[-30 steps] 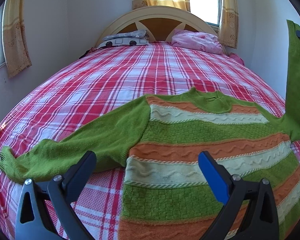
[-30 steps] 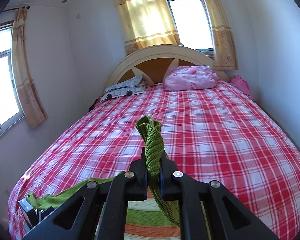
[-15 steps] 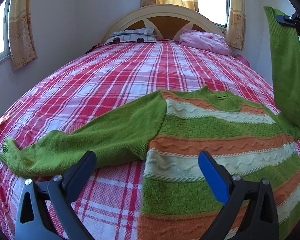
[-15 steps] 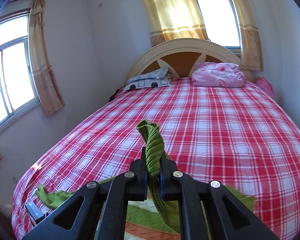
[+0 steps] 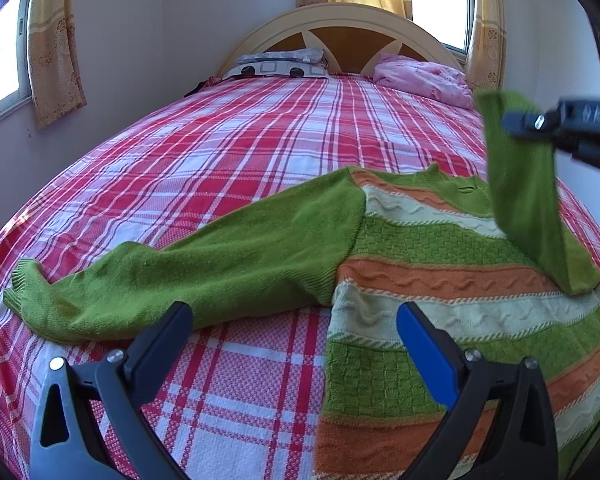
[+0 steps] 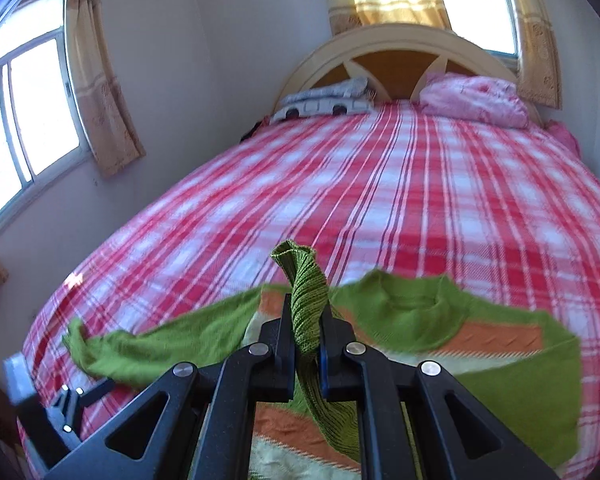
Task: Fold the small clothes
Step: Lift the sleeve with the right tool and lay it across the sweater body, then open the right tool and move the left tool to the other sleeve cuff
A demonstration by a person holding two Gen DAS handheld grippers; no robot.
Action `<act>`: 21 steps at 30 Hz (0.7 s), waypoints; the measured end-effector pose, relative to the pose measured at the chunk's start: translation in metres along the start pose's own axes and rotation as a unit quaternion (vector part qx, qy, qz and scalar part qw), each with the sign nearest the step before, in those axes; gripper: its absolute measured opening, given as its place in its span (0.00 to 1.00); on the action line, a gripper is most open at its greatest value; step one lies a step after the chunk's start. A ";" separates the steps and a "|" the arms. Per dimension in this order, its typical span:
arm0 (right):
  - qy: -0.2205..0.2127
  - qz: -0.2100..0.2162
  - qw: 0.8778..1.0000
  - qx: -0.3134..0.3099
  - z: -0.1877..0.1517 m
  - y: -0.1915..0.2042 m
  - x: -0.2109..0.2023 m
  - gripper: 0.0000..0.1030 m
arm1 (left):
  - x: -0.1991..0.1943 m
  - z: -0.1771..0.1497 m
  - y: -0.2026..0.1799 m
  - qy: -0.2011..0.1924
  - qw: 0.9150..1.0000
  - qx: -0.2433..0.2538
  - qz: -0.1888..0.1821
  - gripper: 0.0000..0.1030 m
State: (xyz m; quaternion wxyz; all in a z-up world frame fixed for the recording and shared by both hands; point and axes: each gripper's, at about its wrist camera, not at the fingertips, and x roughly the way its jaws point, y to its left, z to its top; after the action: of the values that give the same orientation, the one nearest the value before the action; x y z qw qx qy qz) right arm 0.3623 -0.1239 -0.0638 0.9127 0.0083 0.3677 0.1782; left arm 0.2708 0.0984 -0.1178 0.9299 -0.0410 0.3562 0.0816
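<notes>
A knitted sweater with green, orange and cream stripes (image 5: 440,280) lies flat on the red and white checked bedsheet (image 5: 228,152). The left gripper (image 5: 292,336) hovers open above it. The right gripper (image 5: 540,124) pinches one green sleeve (image 5: 528,200), lifted over the body.

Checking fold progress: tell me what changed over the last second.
The right hand-held gripper, clamped on the sweater's sleeve cuff, came down, swinging the sleeve across the sweater. The left hand-held gripper stayed open; the other sleeve stayed flat.
</notes>
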 end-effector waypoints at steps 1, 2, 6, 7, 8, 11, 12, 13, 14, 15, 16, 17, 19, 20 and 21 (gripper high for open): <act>0.010 0.003 1.000 -0.006 -0.008 0.005 0.010 0.08 | 0.000 0.000 0.000 0.000 1.000 0.000 0.001 1.00; 0.023 0.011 1.000 -0.007 -0.018 0.011 0.022 0.08 | 0.000 0.000 0.001 0.002 1.000 0.002 0.004 1.00; 0.074 0.045 0.996 -0.006 -0.047 0.019 0.051 0.22 | -0.002 0.001 0.003 0.001 1.000 0.007 0.015 1.00; 0.084 0.049 0.995 -0.009 -0.053 0.019 0.052 0.48 | -0.004 0.002 0.004 0.000 1.000 0.009 0.019 1.00; 0.089 0.058 0.994 -0.013 -0.059 0.019 0.048 0.60 | -0.005 0.003 0.005 -0.002 1.000 0.010 0.021 1.00; 0.082 0.058 0.995 -0.027 -0.069 0.007 0.018 0.66 | -0.006 0.008 0.002 -0.004 0.999 0.018 0.028 1.00; 0.076 0.043 0.996 -0.031 -0.072 -0.003 0.004 0.66 | -0.006 0.009 0.000 -0.005 0.999 0.021 0.028 1.00; 0.072 0.032 0.996 -0.032 -0.074 -0.012 -0.006 0.66 | -0.006 0.012 -0.003 -0.008 0.999 0.025 0.027 1.00; 0.066 0.017 0.997 -0.026 -0.076 -0.027 -0.020 0.66 | -0.006 0.015 -0.010 -0.011 0.999 0.033 0.029 1.00; 0.058 0.000 0.998 -0.016 -0.078 -0.043 -0.033 0.66 | -0.005 0.017 -0.015 -0.013 0.999 0.038 0.029 1.00; 0.050 -0.018 0.999 -0.003 -0.078 -0.061 -0.046 0.66 | -0.004 0.019 -0.020 -0.015 0.999 0.043 0.030 1.00; 0.039 -0.049 0.998 0.012 -0.080 -0.085 -0.060 0.66 | -0.001 0.022 -0.029 -0.015 0.998 0.049 0.030 1.00; 0.031 -0.093 0.994 0.042 -0.082 -0.123 -0.076 0.66 | 0.007 0.028 -0.043 -0.014 0.998 0.061 0.029 1.00; 0.030 -0.102 0.992 0.062 -0.084 -0.145 -0.081 0.66 | 0.011 0.031 -0.050 -0.014 0.997 0.067 0.029 1.00; 0.030 -0.108 0.991 0.072 -0.087 -0.158 -0.082 0.66 | 0.017 0.034 -0.058 -0.013 0.996 0.079 0.034 1.00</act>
State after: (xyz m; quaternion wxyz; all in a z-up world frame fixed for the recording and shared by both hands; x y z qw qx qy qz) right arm 0.2990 -0.3088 -0.0956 0.9121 0.0294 0.4056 0.0520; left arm 0.3164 0.0477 -0.1031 0.9316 0.0458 0.3504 0.0857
